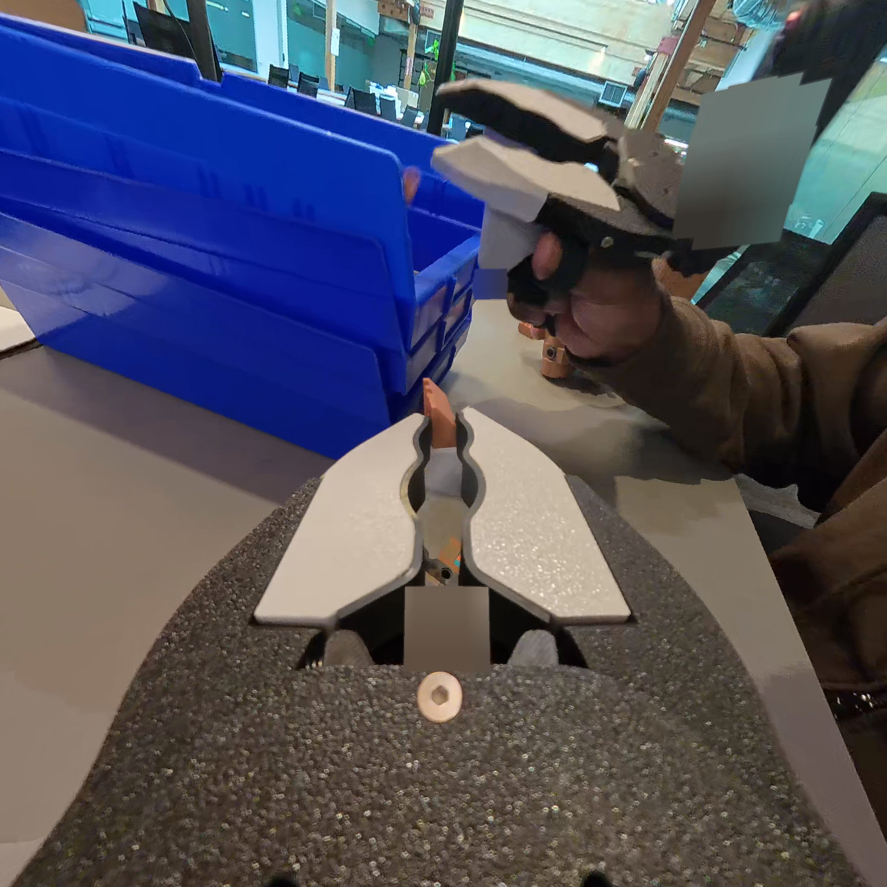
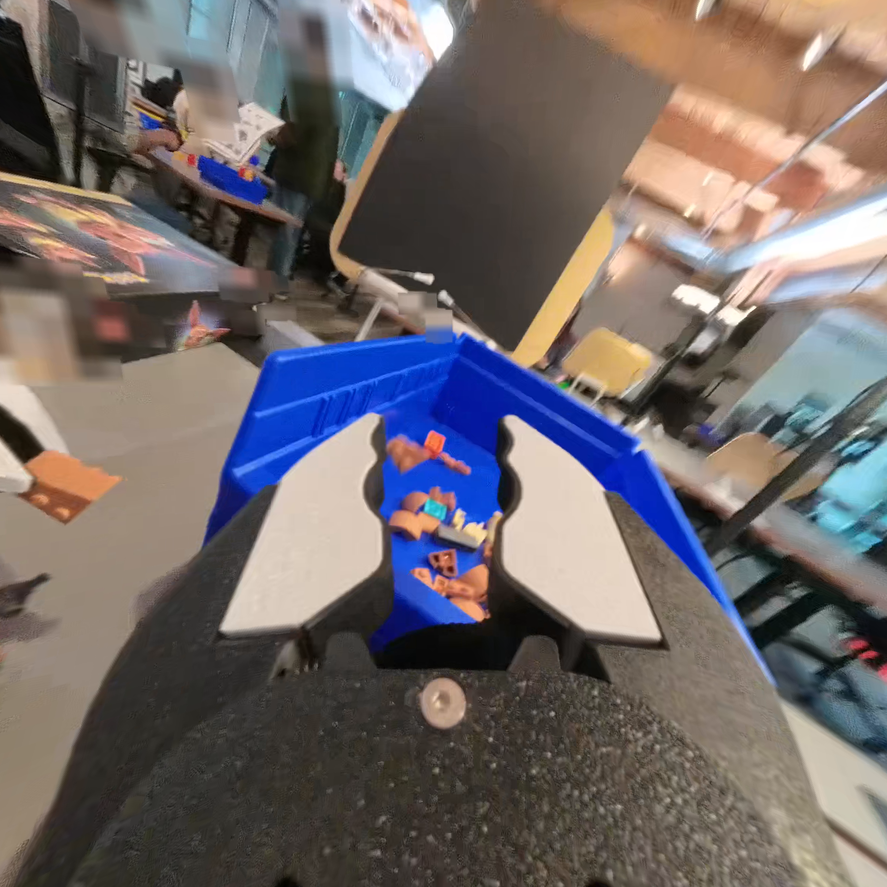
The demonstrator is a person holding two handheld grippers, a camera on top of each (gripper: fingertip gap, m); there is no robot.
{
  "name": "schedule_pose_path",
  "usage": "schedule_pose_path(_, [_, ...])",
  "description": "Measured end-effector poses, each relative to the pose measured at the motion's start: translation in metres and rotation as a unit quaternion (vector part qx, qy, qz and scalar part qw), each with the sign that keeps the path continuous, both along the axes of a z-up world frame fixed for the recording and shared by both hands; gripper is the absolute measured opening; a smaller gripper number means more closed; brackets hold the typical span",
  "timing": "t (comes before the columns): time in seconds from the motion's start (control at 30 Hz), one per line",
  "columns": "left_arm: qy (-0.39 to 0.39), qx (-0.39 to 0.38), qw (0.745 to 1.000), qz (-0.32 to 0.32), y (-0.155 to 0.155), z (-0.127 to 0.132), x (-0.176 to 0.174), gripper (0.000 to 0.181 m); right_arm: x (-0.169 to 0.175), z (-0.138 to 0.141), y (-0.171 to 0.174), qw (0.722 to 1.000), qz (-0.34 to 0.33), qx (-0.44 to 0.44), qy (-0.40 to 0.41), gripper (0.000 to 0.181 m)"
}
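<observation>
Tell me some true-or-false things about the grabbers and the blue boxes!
1. The left gripper pinches a thin brown piece. True.
2. The right gripper is clamped on a brick. False: its fingers are apart and hold nothing.
3. The blue bin under the right gripper holds small, mostly brown pieces. True.
4. The blue bins in the left wrist view are red. False: they are blue.
5. The table is grey. True.

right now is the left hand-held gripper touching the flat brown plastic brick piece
Touching. The left wrist view shows the left hand-held gripper with its grey jaws closed against both sides of the flat brown plastic brick piece, whose end sticks out past the tips.
</observation>
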State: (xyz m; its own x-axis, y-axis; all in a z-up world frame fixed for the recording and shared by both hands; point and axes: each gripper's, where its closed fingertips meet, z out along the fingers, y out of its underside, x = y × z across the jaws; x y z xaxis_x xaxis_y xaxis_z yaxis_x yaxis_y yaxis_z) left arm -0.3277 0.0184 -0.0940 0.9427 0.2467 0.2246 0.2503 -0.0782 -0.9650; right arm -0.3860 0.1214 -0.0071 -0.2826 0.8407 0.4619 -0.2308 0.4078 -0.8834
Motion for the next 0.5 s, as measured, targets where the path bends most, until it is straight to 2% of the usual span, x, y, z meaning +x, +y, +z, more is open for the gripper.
schedule_pose_path(0.07, [0.002, 0.015, 1.000, -0.001, -0.002, 0.006, 0.001, 0.009, 0.004, -0.005, -0.003, 1.000, 0.029, -0.006, -0.011, 0.047])
schedule_pose_path(0.13, [-0.006, 0.034, 0.999, -0.007, -0.003, 0.011, 0.002, 0.009, 0.018, -0.009, -0.011, 0.998, 0.040, 0.052, 0.026, 0.047])
schedule_pose_path(0.23, [-0.036, 0.059, 0.997, -0.041, -0.001, 0.015, 0.009, 0.010, 0.050, -0.027, -0.048, 0.979, 0.120, 0.147, 0.076, 0.040])
schedule_pose_path(0.33, [-0.069, 0.079, 0.992, -0.077, 0.004, 0.015, 0.018, 0.010, 0.065, -0.048, -0.076, 0.959, 0.157, 0.220, 0.087, 0.046])
schedule_pose_path(0.5, [-0.087, 0.070, 0.988, -0.106, 0.009, 0.009, 0.027, 0.010, 0.075, -0.056, -0.089, 0.948, 0.189, 0.241, 0.089, 0.043])
